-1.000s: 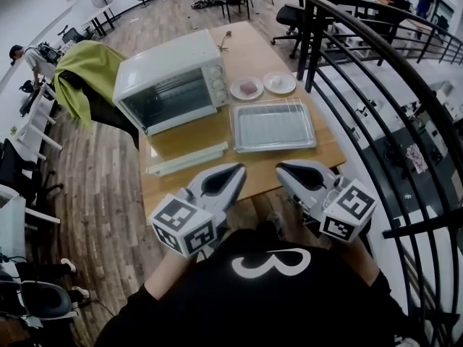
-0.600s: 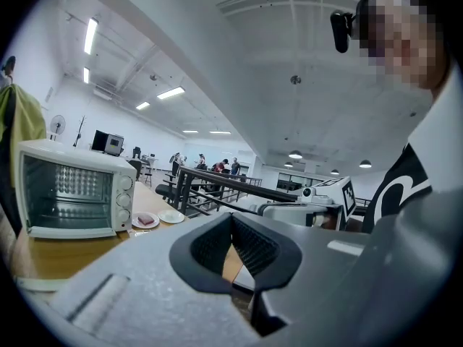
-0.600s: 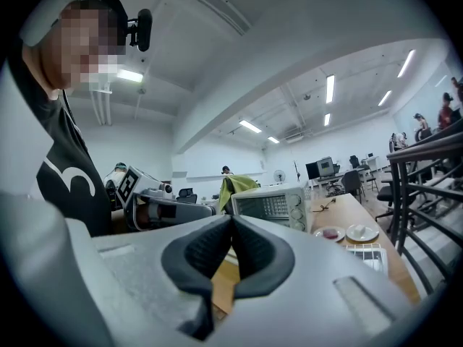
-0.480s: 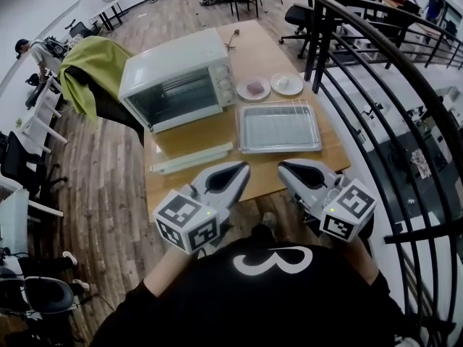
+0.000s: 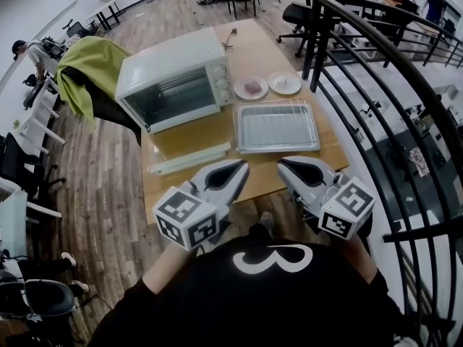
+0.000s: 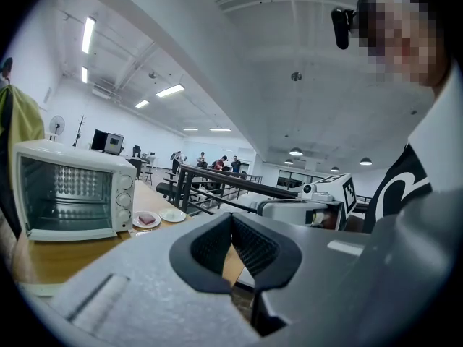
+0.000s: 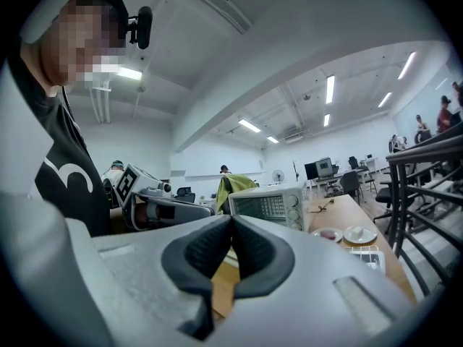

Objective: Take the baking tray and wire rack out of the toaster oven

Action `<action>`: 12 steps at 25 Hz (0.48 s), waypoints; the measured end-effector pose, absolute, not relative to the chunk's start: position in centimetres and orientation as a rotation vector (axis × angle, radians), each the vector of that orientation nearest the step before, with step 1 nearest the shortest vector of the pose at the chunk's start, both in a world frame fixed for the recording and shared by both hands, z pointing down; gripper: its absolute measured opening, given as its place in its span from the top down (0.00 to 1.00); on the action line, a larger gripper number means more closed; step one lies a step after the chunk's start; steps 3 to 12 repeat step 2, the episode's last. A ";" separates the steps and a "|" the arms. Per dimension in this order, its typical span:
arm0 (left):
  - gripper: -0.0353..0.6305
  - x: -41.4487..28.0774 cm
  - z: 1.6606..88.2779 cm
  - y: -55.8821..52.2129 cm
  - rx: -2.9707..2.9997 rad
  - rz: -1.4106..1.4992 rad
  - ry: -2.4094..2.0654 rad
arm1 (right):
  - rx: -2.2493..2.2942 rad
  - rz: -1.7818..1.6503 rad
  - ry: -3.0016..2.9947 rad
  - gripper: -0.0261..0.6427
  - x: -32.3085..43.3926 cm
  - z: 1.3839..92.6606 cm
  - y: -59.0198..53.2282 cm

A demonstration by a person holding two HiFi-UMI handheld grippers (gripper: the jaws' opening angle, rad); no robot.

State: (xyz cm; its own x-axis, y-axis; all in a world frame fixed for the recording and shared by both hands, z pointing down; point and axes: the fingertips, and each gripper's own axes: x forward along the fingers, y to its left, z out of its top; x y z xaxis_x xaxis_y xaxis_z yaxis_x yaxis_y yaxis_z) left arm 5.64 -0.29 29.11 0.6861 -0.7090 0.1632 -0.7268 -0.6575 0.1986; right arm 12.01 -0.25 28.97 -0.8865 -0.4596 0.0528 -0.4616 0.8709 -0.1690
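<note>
Head view with both gripper views, end of unloading. Against the 2 preceding head views almost nothing has changed: the left gripper (image 5: 239,169) and right gripper (image 5: 283,165) sit in the same place close to the person's chest, short of the table (image 5: 249,49), and only the framing has drifted slightly. Each gripper's jaws are pressed together with nothing between the pads. This stillness suggests the task is finished rather than in progress. The baking tray (image 5: 275,126) lies on the table just right of the toaster oven (image 5: 173,67), stacked with the wire rack (image 5: 292,103), whose bars show along the tray's far edge; which lies on top cannot be told. The oven door (image 5: 189,157) appears folded down, and the cavity, seen from the left gripper view, shows no shelf or pan. The tray holds nothing. Behind it stand 2 small plates: 1 plate (image 5: 240,93) carries a reddish piece, the other plate (image 5: 293,88) a white piece
</note>
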 end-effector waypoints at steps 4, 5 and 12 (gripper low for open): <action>0.93 5.8 29.2 -0.2 2.654 0.108 -1.148 | 0.751 0.277 -3.027 0.96 12.1 29.0 -0.2; 0.93 5.8 29.2 -0.2 2.654 0.108 -1.148 | 0.751 0.277 -3.027 0.96 12.1 29.0 -0.2; 0.93 5.8 29.2 -0.2 2.654 0.108 -1.148 | 0.751 0.277 -3.027 0.96 12.1 29.0 -0.2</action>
